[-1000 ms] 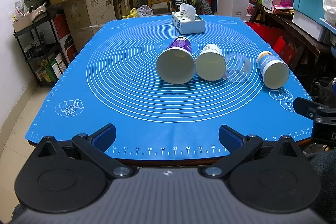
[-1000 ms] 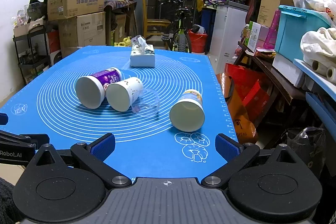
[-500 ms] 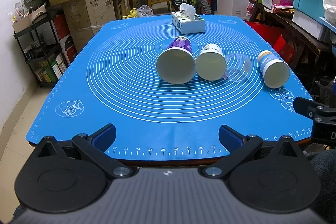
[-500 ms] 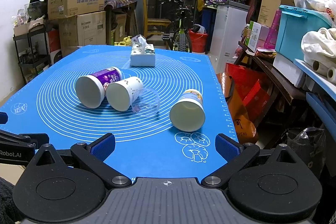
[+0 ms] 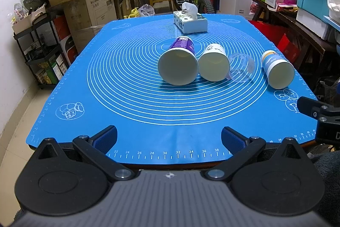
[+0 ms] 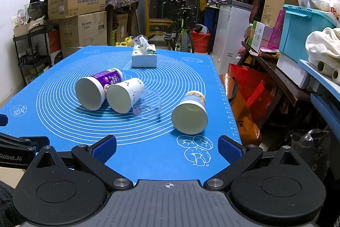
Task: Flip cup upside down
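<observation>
Currently logged: my left gripper (image 5: pixel 169 138) and right gripper (image 6: pixel 167 148) gaped empty at near edge; purple cup (image 5: pixel 179 63), white cup (image 5: pixel 214 64), clear cup (image 5: pixel 242 69), yellow-banded cup (image 5: pixel 276 71) lay sideways on blue mat (image 5: pixel 127 99).

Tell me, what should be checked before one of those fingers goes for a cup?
1. Left gripper open and holding nothing: ok.
2. Right gripper open and holding nothing: ok.
3. Yellow-banded cup lying apart from the others, nearest the right gripper: ok.
4. Purple cup and white cup free to grab singly: not ok, they touch.
5. Clear plastic cup free of the white cup: cannot tell.
6. Any cup already upside down: not ok, all lie sideways.
</observation>
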### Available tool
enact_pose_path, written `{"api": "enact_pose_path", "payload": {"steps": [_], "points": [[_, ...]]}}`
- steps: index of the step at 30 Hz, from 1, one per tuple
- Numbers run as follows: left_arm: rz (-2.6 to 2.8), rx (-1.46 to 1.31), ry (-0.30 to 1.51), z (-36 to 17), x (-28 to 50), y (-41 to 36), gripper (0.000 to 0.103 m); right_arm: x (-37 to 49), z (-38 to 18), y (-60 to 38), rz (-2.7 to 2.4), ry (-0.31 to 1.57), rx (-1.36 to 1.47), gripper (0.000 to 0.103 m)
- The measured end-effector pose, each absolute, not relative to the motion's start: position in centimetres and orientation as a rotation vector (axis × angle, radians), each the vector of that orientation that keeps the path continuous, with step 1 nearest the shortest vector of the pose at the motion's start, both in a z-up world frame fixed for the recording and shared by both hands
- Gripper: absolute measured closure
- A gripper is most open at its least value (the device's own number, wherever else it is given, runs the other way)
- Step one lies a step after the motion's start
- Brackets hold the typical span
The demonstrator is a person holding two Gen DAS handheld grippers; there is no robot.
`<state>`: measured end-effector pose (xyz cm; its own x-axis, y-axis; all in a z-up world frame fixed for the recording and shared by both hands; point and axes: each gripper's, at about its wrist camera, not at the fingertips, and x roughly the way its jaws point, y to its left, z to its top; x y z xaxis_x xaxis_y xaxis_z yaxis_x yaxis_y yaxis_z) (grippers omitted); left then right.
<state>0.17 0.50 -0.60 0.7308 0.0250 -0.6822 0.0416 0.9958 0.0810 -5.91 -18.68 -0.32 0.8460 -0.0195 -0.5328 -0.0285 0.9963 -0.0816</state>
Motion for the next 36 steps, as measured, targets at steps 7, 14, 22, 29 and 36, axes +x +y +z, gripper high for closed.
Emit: {"api": "enact_pose_path", "payload": {"steps": [7, 14, 22, 29, 36], "points": [[0.005, 0.098, 0.738, -0.1, 1.2, 0.5, 0.000, -5.1, -1.0, -18.8, 0.002, 0.548, -0.079, 0.002], [0.017, 0.108, 0.689, 1.0, 4.1, 0.5, 0.000, -2.9, 0.0, -19.2, -0.003, 0.511, -0.064, 0.002], [0.026, 0.085, 0.657, 0.9, 11.5, 0.9, 0.000, 0.0, 0.5, -19.5, -0.013, 0.495, -0.044, 0.002], [-0.016, 0.085, 0.711, -0.6, 17.2, -0.2, 0.000, 1.8, 0.1, -20.3, -0.031, 0.504, -0.037, 0.002], [-0.013, 0.134, 0.792, -2.5, 20.5, -0.6, 0.000, 2.4, -0.1, -20.5, -0.041, 0.508, -0.040, 0.002]]}}
